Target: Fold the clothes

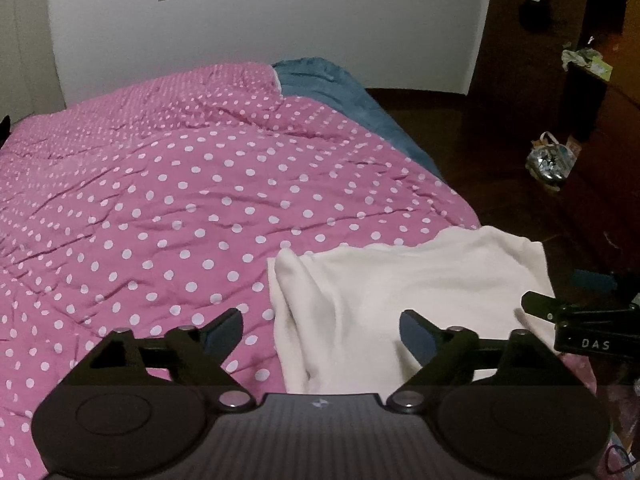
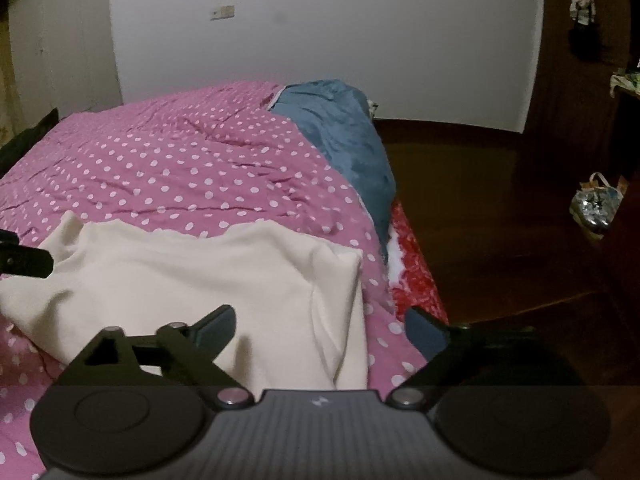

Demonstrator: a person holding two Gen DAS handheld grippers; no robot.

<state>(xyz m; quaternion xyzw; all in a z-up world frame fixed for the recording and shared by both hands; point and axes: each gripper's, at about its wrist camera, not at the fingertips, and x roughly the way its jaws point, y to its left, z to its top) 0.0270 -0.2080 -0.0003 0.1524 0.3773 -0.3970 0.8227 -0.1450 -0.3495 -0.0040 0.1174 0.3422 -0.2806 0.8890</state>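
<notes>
The near edge of the cream garment (image 1: pixel 384 300) slips under the left gripper (image 1: pixel 322 334) body, so its hem is hidden there. In the right wrist view, the same cloth's left end runs off the frame. The small bag (image 1: pixel 550 160) on the dark floor is too dim to identify; perhaps it holds packaging. The figure on the wardrobe (image 2: pixel 582 2) is blurred. The blue blanket (image 2: pixel 344 136) disappears beneath the dotted duvet (image 2: pixel 192 160).

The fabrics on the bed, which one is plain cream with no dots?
The cream garment near both grippers; the bedcover is pink with white dots, the far blanket blue.
</notes>
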